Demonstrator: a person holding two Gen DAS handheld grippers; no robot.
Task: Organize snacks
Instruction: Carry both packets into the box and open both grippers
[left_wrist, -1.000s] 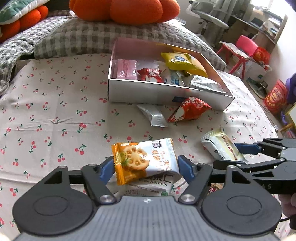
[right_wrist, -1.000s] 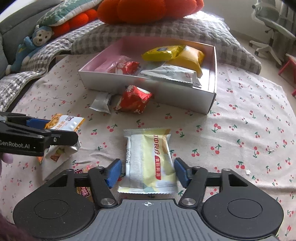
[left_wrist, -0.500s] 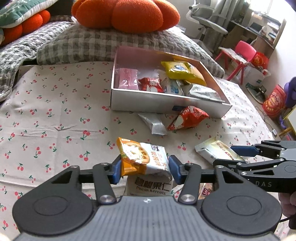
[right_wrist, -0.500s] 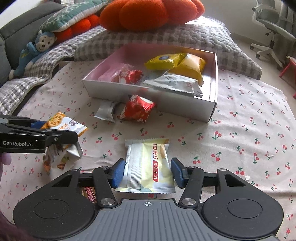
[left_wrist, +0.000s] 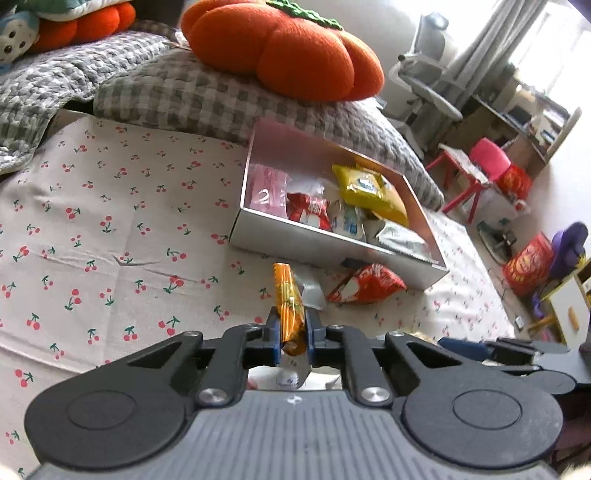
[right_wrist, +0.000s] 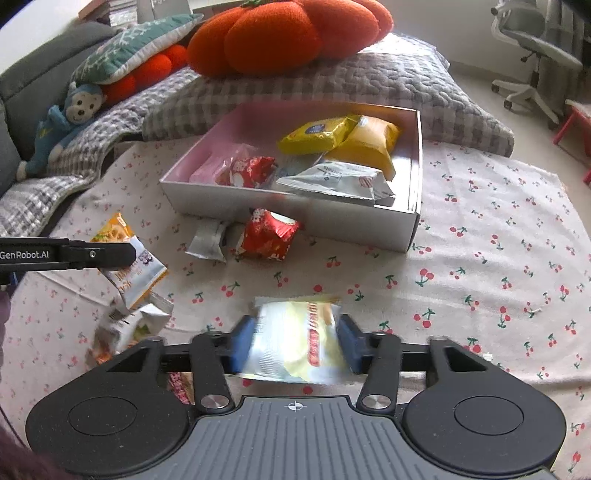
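Observation:
My left gripper (left_wrist: 291, 332) is shut on an orange-and-white cracker packet (left_wrist: 290, 306), which I see edge-on, lifted off the cherry-print sheet. In the right wrist view that packet (right_wrist: 129, 266) hangs from the left gripper (right_wrist: 122, 253) at the left. My right gripper (right_wrist: 295, 343) is closing; its blue pads (right_wrist: 240, 345) press the sides of a yellow-and-white packet (right_wrist: 295, 343), which bulges between them. Behind stands the open white box (right_wrist: 295, 214) with several snacks in it. A red packet (right_wrist: 269, 240) and a silver one (right_wrist: 208, 242) lie in front of the box (left_wrist: 332, 254).
Another crumpled packet (right_wrist: 129, 325) lies under the left gripper, and a red wrapper (right_wrist: 181, 387) near my right gripper's base. An orange pumpkin cushion (left_wrist: 288, 55) and a grey checked quilt (left_wrist: 177, 92) lie behind the box. The bed's edge, an office chair (left_wrist: 424, 88) and a red stool (left_wrist: 469, 173) are to the right.
The left jaws closed on the orange-and-white packet and lifted it, now edge-on. The right jaws narrowed onto the yellow-and-white packet. Both views shifted slightly toward the box.

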